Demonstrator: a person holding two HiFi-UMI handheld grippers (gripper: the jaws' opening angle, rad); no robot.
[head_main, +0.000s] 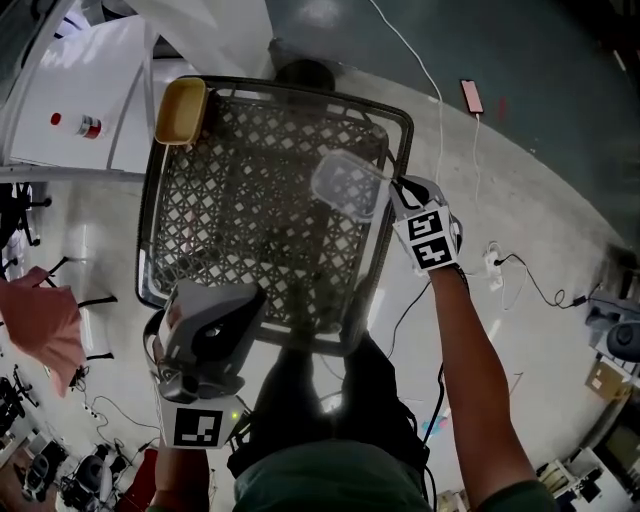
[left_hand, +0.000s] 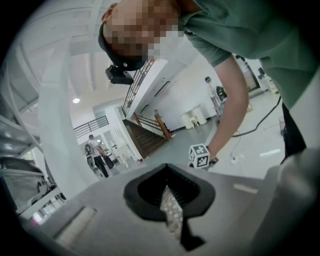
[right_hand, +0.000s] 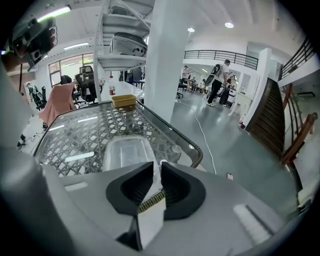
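Carrying is in hand: right gripper (right_hand: 156, 167) pinches the clear container (right_hand: 125, 154) by its rim over the table (right_hand: 70, 131). Left gripper (left_hand: 169, 192) is clenched and empty. Any set-down needs level handling.

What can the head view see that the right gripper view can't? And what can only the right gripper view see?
Only the head view shows the left gripper and the person's arm. Only the right gripper view shows a white pillar, stairs and people far off. Both show the lattice table, the yellow tray at its corner, the phone on the floor, and the clear container that the right gripper pinches by its edge.
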